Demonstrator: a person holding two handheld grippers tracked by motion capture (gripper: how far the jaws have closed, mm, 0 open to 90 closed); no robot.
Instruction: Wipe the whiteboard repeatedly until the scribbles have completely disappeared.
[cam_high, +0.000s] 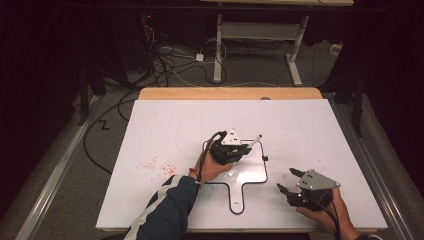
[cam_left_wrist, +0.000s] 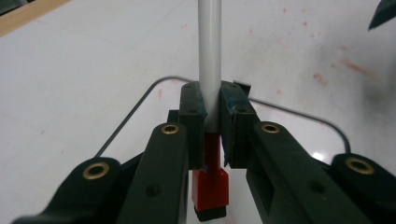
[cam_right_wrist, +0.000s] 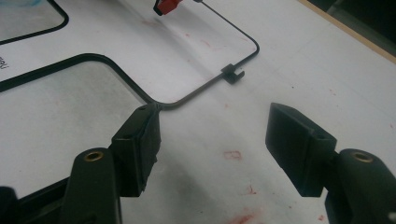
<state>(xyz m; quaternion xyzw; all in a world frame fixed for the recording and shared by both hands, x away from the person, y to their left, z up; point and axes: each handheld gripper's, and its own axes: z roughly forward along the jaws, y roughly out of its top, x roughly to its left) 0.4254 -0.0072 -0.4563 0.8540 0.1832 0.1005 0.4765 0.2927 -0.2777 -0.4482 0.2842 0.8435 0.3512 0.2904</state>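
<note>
A small paddle-shaped whiteboard with a thin black rim lies on the white table, handle toward the person. My left gripper hovers over its upper left part, shut on a marker. In the left gripper view the marker's grey barrel runs forward from between the jaws, and its red end points back toward the camera. My right gripper is open just right of the board, nothing between its jaws. A small black clip sits on the board's rim.
Red smears stain the white tabletop left of the board and under the right gripper. A wooden strip edges the table's far side. Cables and a desk frame stand on the floor beyond.
</note>
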